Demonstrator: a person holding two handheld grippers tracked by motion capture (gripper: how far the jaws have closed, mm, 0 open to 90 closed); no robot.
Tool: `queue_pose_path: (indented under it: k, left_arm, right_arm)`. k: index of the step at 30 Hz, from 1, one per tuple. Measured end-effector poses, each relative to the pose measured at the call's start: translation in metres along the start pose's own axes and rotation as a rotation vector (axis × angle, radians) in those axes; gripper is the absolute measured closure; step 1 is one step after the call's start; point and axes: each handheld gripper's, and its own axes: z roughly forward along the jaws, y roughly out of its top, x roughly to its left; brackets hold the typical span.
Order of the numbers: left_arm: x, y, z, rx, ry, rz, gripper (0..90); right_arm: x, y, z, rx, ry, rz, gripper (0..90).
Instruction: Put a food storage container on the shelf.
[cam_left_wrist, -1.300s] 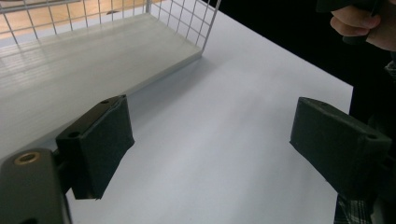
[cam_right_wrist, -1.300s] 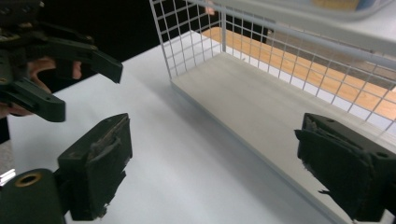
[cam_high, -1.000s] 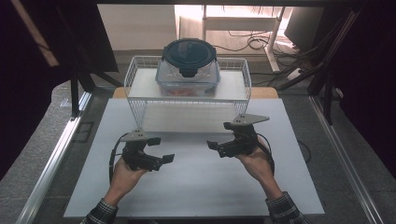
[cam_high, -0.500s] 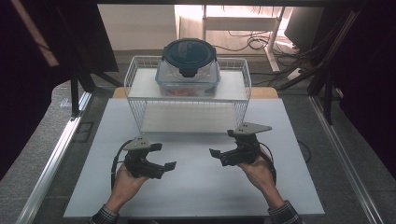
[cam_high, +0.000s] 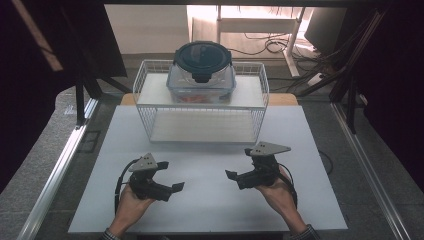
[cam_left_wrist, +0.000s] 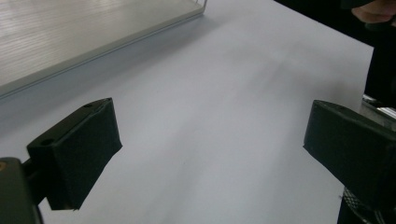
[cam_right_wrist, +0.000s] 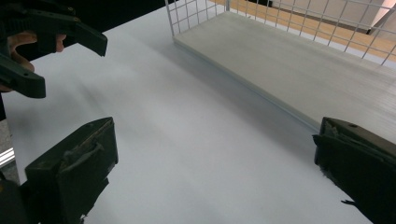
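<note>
My left gripper (cam_high: 171, 176) is held in a hand low over the white board's front left, pointing right. Its jaws have just been opening and now stand wide apart, with bare board between them in the left gripper view (cam_left_wrist: 210, 149). My right gripper (cam_high: 239, 163) is at the front right and points left toward the other one. It is open too, with nothing between its pads in the right gripper view (cam_right_wrist: 215, 163). A clear container (cam_high: 202, 82) with a dark round lid (cam_high: 201, 56) sits on the top shelf of a white wire rack (cam_high: 145, 75) behind both grippers.
The rack's lower shelf (cam_high: 200, 129) is a bare pale board, also seen in the right gripper view (cam_right_wrist: 299, 70). The white board (cam_high: 210, 210) spans the table between metal rails (cam_high: 60, 165). Cables and furniture legs lie on the floor behind the table.
Both hands have drawn back from the rack toward the table's front edge and sunk lower. The left gripper's jaws stand a little wider.
</note>
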Motion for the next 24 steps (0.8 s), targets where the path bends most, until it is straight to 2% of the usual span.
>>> queue_pose_path:
  k: [4, 15, 21, 24]
  left_arm:
    - [-0.002, -0.005, -0.003, 0.008, 0.022, 0.015, 2.0]
    - [-0.004, -0.021, -0.019, 0.011, 0.068, 0.018, 0.6]
    - [-0.002, -0.032, -0.026, 0.021, 0.090, 0.008, 0.5]
    - [0.000, -0.037, -0.029, 0.029, 0.113, 0.009, 0.5]
  right_arm:
    - [0.004, -0.006, -0.005, 0.018, -0.004, -0.012, 0.0]
    - [0.009, -0.022, -0.022, 0.003, -0.017, -0.004, 0.0]
    - [0.006, -0.035, -0.028, 0.003, -0.036, 0.009, 0.0]
    - [0.004, -0.042, -0.030, 0.006, -0.053, 0.014, 0.0]
